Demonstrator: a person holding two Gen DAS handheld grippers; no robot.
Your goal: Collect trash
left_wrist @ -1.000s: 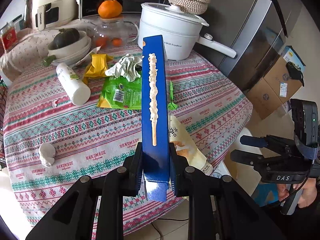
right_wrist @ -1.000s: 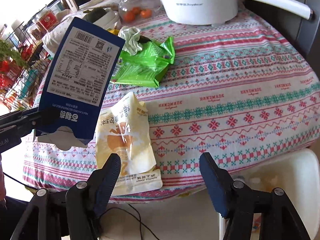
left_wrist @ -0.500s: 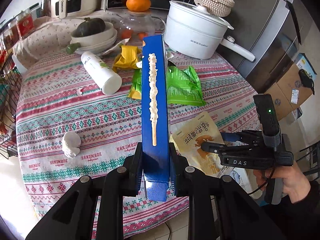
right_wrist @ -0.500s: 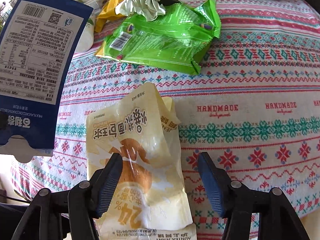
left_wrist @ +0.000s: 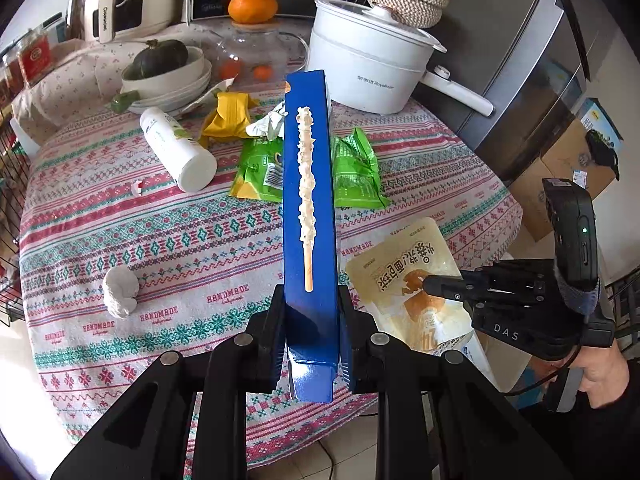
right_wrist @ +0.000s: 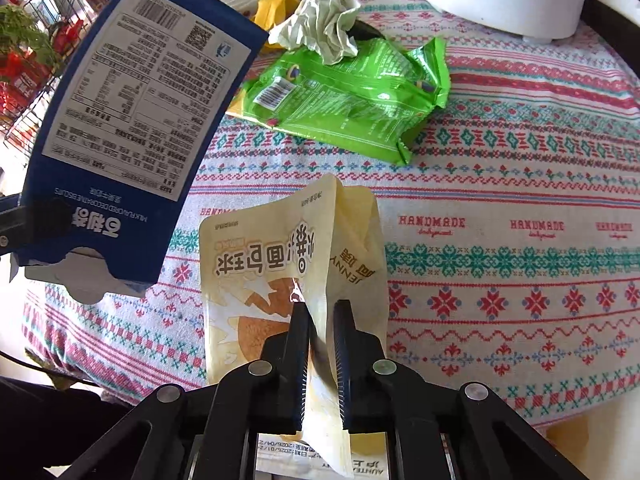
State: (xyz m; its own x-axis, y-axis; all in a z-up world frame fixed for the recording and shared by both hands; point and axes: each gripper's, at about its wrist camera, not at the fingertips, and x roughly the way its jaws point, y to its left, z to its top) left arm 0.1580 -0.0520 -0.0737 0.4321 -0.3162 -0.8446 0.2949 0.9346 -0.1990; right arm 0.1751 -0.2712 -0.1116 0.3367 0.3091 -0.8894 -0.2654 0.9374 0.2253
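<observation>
My left gripper (left_wrist: 310,312) is shut on a tall blue snack box (left_wrist: 307,216) and holds it upright above the table's front edge; the box also shows in the right wrist view (right_wrist: 132,128). My right gripper (right_wrist: 320,312) is shut on a pale yellow snack bag (right_wrist: 280,256), pinching it into a ridge at the table's front edge; the bag also shows in the left wrist view (left_wrist: 404,276). A green wrapper (right_wrist: 352,92), a crumpled tissue (right_wrist: 324,28) and a yellow wrapper (left_wrist: 230,118) lie farther back.
A patterned tablecloth covers the round table (left_wrist: 180,232). A white bottle (left_wrist: 178,148) lies on its side, and a white crumpled lump (left_wrist: 120,292) sits at the left. A white pot (left_wrist: 372,64), stacked bowls (left_wrist: 168,80) and a glass jar (left_wrist: 248,60) stand at the back.
My right gripper moved forward onto the yellow bag and closed on it, bunching it up. My left gripper kept its hold on the blue box and shifted slightly.
</observation>
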